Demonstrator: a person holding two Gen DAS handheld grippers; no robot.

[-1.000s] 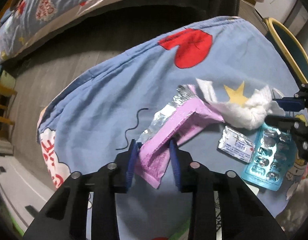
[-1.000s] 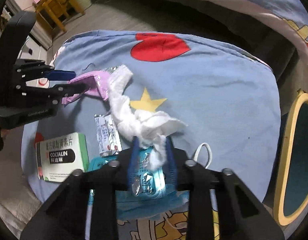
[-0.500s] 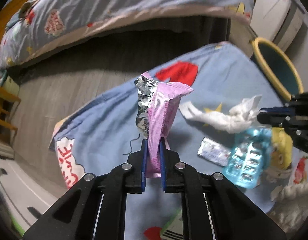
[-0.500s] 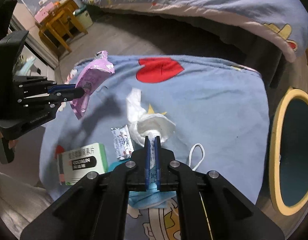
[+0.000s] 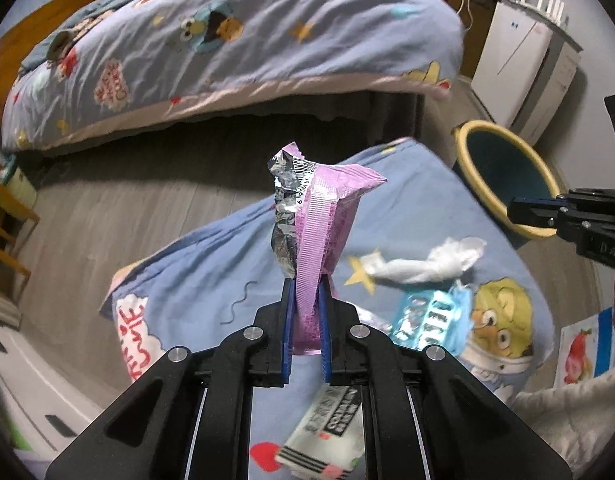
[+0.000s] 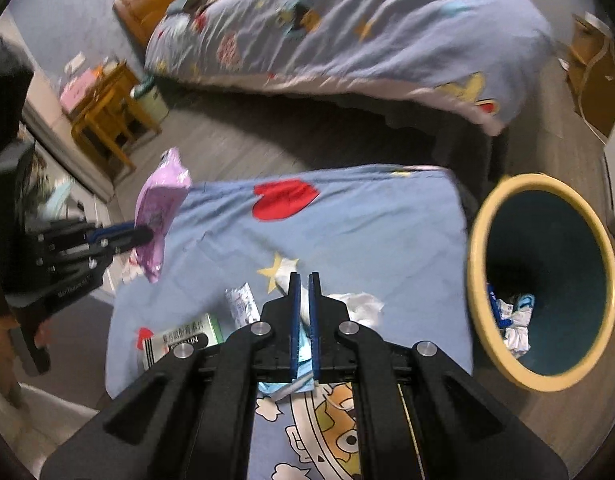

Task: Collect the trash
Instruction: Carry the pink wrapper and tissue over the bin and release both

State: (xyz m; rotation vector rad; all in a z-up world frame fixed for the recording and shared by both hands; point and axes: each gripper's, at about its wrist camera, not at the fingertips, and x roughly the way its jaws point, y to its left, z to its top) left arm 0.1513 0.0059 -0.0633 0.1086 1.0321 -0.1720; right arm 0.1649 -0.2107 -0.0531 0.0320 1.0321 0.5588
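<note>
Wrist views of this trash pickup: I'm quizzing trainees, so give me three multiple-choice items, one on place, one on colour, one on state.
1. The bin stands: A left of the blue cloth; B right of it; C under it.
2. The wrapper is: A green; B pink; C orange.
3. The left gripper is: A open; B shut, empty; C shut on the wrapper.
B, the bin sits past the cloth's right edge; B, pink film shows; C, the pads clamp it.

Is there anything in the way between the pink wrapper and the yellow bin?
Nothing visible blocks it. The pink wrapper is held up above the blue blanket, and the yellow bin stands open beside it.
</note>
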